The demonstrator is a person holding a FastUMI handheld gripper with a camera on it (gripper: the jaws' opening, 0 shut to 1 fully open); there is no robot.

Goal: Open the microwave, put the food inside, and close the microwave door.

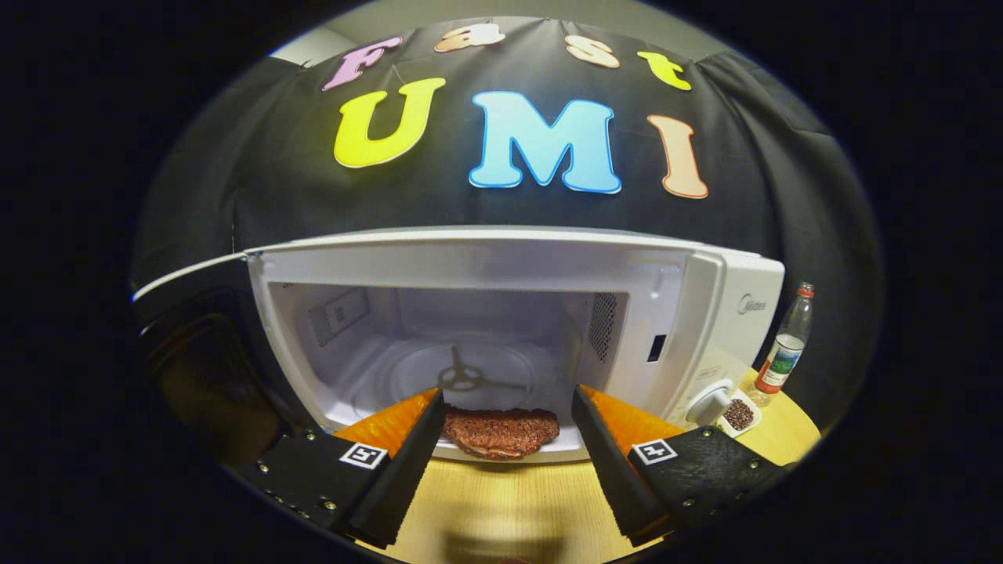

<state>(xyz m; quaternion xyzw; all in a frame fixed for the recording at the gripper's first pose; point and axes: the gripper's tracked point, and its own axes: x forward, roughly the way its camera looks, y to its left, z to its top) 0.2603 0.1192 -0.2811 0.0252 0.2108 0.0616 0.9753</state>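
The gripper [508,403] points level at the microwave [501,329], its jaws spread wide and holding nothing. Between the fingertips, just ahead, the meat patty [500,432] lies on the front lip of the cavity. Beyond it sits the turntable [462,380]. The door [196,345] hangs open at left.

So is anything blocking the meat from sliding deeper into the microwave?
Nothing visible. The meat lies at the front lip of the microwave, door swung open, between the open claw fingers, glass plate beyond it.
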